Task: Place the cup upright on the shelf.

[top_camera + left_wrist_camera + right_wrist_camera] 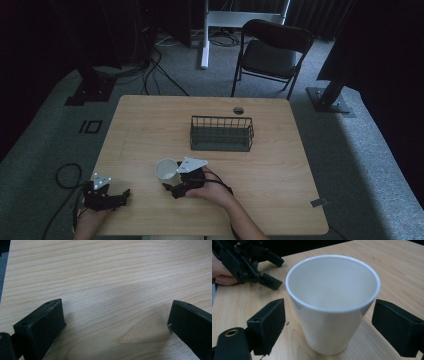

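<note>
on table [270, 165] | right gripper [329, 322] fingers spread around white cup [332, 302] | left gripper [115, 320] fingers spread, empty

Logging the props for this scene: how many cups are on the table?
1. A white cup stands upright on the table in front of the wire basket, between the open jaws of the right tongs. The basket looks empty.

Dim room, dark curtains at the back | grey carpet floor [350, 150] | light wooden table [280, 165] at centre | black folding chair [270, 52] beyond the far edge | white stand leg [205, 35] behind, left of chair | black cables [155, 70] across carpet | black frame posts [330, 87] on base plates at both sides
</note>
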Demonstrator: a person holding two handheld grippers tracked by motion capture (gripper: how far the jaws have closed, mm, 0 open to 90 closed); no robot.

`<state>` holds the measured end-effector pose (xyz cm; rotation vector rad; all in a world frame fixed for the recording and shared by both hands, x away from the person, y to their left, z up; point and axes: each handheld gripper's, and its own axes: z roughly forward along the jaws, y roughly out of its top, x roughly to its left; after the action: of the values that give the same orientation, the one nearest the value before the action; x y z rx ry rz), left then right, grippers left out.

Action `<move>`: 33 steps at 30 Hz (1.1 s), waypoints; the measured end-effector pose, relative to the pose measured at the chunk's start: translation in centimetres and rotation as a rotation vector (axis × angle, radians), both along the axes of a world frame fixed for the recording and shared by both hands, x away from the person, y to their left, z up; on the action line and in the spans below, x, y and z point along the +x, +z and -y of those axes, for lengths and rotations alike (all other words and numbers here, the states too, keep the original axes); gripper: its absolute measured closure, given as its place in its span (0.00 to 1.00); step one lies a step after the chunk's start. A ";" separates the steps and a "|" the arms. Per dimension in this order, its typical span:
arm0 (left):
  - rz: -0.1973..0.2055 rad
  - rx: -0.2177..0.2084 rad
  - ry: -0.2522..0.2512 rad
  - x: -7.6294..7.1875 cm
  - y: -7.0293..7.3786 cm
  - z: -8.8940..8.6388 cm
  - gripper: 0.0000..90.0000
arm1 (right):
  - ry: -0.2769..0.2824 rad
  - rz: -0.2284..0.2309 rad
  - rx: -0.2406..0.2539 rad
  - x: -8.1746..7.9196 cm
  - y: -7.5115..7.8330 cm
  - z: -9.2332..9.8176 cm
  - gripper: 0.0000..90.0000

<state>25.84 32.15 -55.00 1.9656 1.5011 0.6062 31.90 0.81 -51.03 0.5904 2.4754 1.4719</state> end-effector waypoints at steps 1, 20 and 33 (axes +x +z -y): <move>0.000 0.000 0.000 0.0 0.0 0.0 0.01 | -0.002 0.002 0.002 0.0 0.0 -0.2 0.13; 0.000 0.000 0.000 0.0 0.0 0.0 0.01 | -0.005 0.029 0.002 0.3 0.1 -1.5 0.17; 0.000 0.000 0.000 0.0 0.0 0.0 0.01 | -0.001 0.005 0.007 0.4 0.6 -1.5 0.22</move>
<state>25.84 32.15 -55.00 1.9650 1.5012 0.6064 32.32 2.29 -50.41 0.5886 2.4673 1.4804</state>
